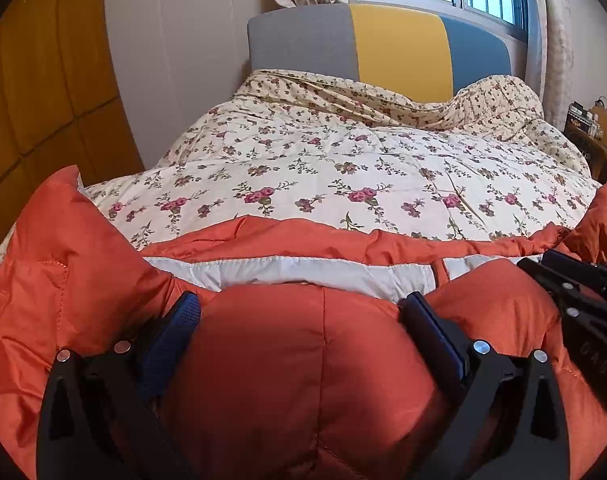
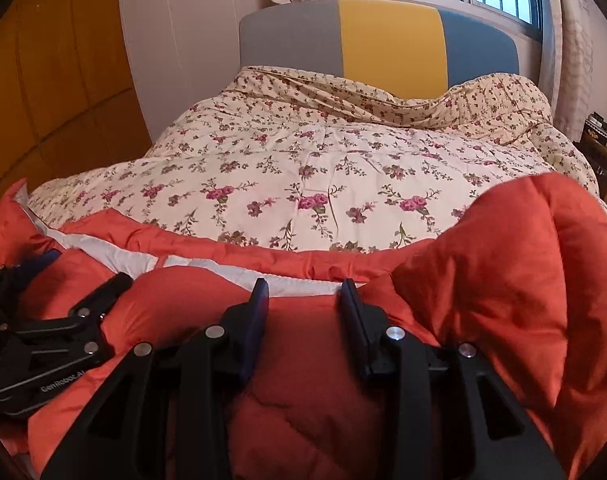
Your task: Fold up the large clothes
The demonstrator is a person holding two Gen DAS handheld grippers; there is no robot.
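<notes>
Orange puffer jacket [image 1: 263,360] w/ a white lining [image 1: 287,276] lies across the near end of a bed, on a cream floral quilt [image 1: 323,168]; both wrist views look over it toward a grey, yellow and blue headboard [image 1: 383,48] under a barred window.

Left gripper [image 1: 299,316]: tongs stand wide, a fat orange panel bulging up between the blue pads [image 1: 183,320]. The pads sit at the panel's sides; whether they actually press it I cannot tell from here (fabric hides the contact), so it reads as open around the cloth, not clamped.

Right gripper [image 2: 305,300]: tongs fairly narrow but parted, orange fabric showing in the gap, nothing pinched. To its right a big fold of jacket [image 2: 523,280], prob. a sleeve or side panel, stands humped up, blurred at its top edge. The left gripper shows at this view's lower left, just beside it.

Step in hand, as I judge it: early-to-mid fold. The near part looks turned over onto the body, lining band exposed at the far edge; sides not yet tucked flat.

Next move prob. calls for a firm pinch on the humped right fold, then carrying it inward across the body w/o dragging the rest. Puffy fill springs back, so press down after laying.
</notes>
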